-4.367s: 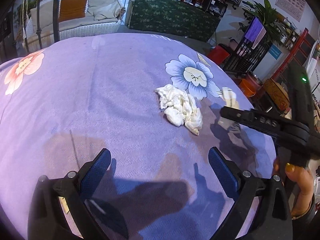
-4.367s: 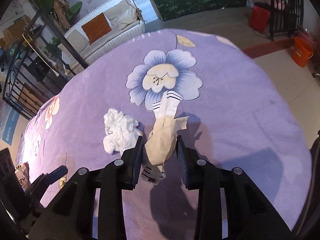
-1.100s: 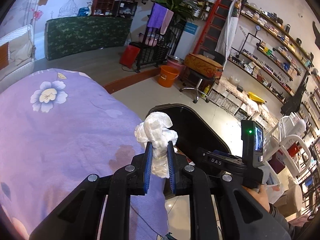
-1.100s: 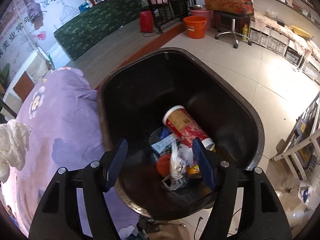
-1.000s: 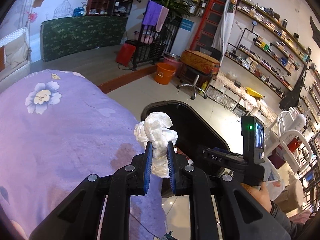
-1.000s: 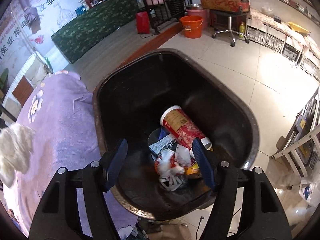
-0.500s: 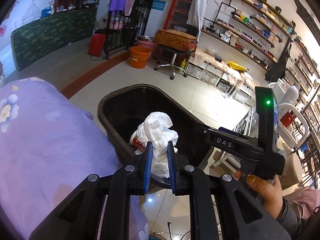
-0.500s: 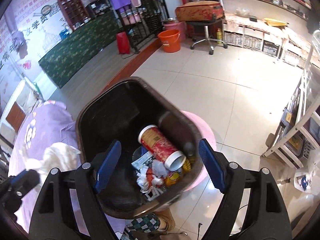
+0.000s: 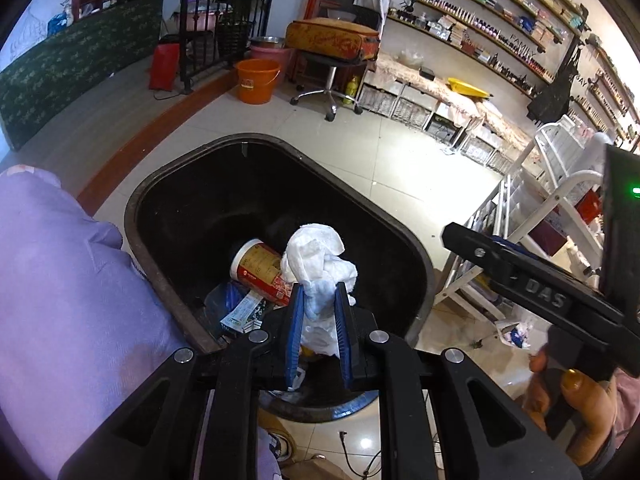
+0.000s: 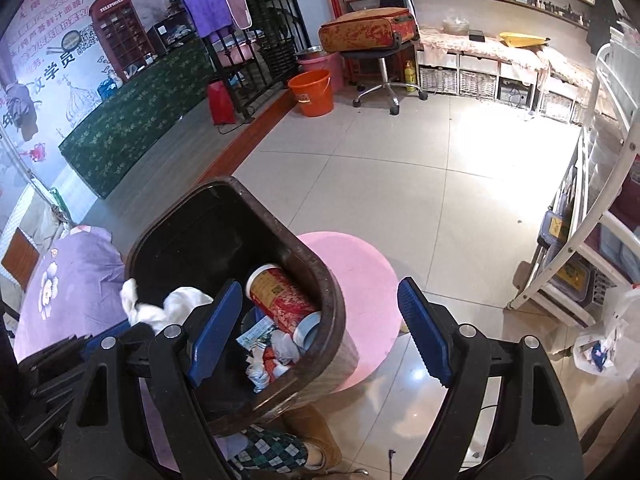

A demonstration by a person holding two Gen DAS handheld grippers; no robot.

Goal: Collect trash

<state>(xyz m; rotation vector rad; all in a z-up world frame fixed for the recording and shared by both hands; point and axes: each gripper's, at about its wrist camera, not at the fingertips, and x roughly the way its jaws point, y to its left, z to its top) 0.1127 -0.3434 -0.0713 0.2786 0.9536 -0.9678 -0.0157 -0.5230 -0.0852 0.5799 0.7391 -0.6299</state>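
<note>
A black trash bin (image 9: 224,200) stands on the floor beside the table, holding a red paper cup (image 9: 260,266) and several wrappers. My left gripper (image 9: 318,292) hangs over the bin's mouth with a crumpled white tissue (image 9: 316,256) between its blue pads. Its jaws are opening, though the pads still touch the tissue. In the right wrist view the same tissue (image 10: 180,304) shows at the bin's (image 10: 192,232) near left rim. My right gripper (image 10: 320,292) is open and holds nothing, off the bin's right side, above its rim and the cup (image 10: 280,296).
The purple flowered tablecloth (image 9: 60,280) hangs against the bin's left side. A pink round stool (image 10: 360,280) stands just right of the bin. A white rack (image 10: 580,240) lies to the right, an orange bucket (image 9: 256,80) farther back. Plaid trousers (image 10: 272,448) show below.
My left gripper carried the tissue from the table's edge out over the bin and lower. My right gripper drew away to the bin's right side, its jaws wider than before.
</note>
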